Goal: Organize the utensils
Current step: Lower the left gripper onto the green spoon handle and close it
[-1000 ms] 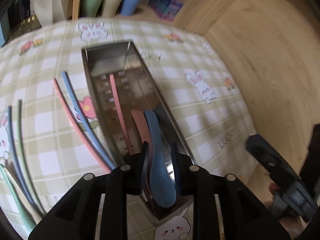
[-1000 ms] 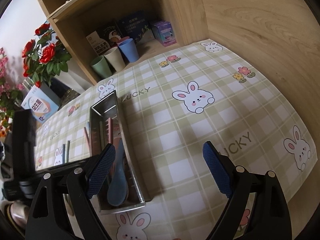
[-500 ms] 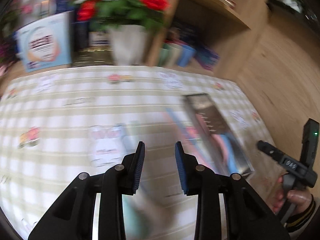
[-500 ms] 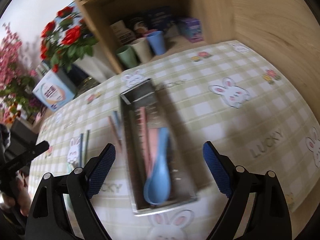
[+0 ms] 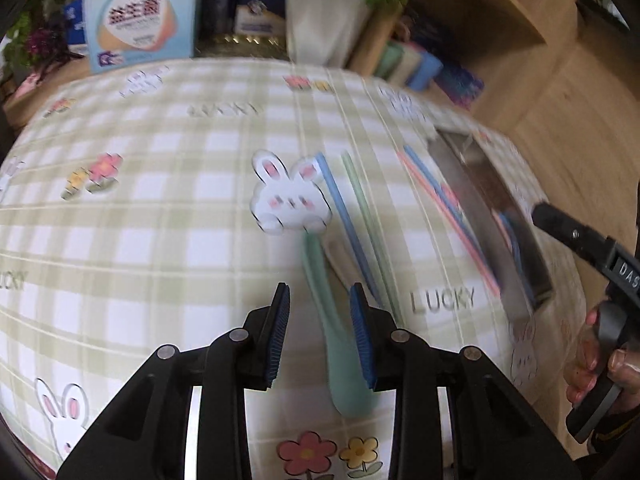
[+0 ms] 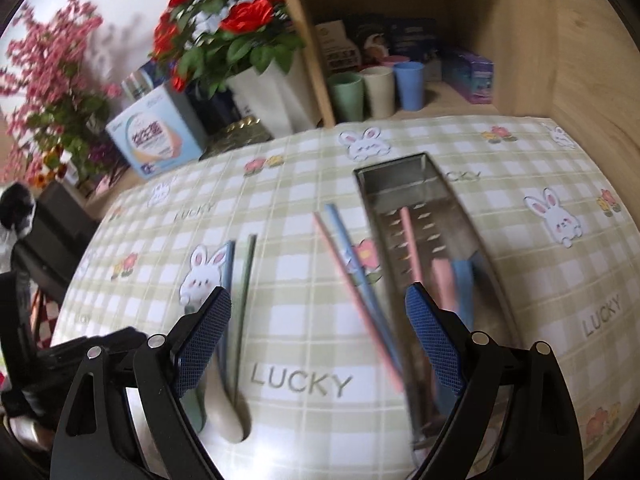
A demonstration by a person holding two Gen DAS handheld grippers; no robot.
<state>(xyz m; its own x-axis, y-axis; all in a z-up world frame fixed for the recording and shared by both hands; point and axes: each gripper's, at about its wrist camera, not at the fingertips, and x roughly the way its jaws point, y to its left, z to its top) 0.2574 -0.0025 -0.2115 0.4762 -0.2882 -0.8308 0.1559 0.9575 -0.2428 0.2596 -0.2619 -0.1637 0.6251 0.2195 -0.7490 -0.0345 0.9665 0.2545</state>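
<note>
My left gripper (image 5: 320, 334) is open above a green spoon (image 5: 336, 336) that lies on the checked tablecloth, its handle between the fingers. Blue and green chopsticks (image 5: 352, 224) lie just right of it, then a pink and blue pair (image 5: 444, 208). The steel utensil tray (image 6: 424, 240) holds a pink spoon, a blue spoon (image 6: 464, 284) and a pink chopstick (image 6: 412, 240). My right gripper (image 6: 318, 340) is wide open and empty, above the pink and blue chopsticks (image 6: 352, 276). A beige spoon (image 6: 228, 412) and the green spoon lie at its lower left.
A white vase of red roses (image 6: 264, 92), a blue-and-white box (image 6: 156, 136) and three cups (image 6: 376, 84) stand at the table's back. A wooden shelf wall (image 6: 580, 60) bounds the right side. The tray also shows in the left wrist view (image 5: 492, 208).
My left gripper let go of the blue spoon in the tray and swung left to the green spoon. My right gripper, still open, moved left from the bare cloth to over the chopsticks.
</note>
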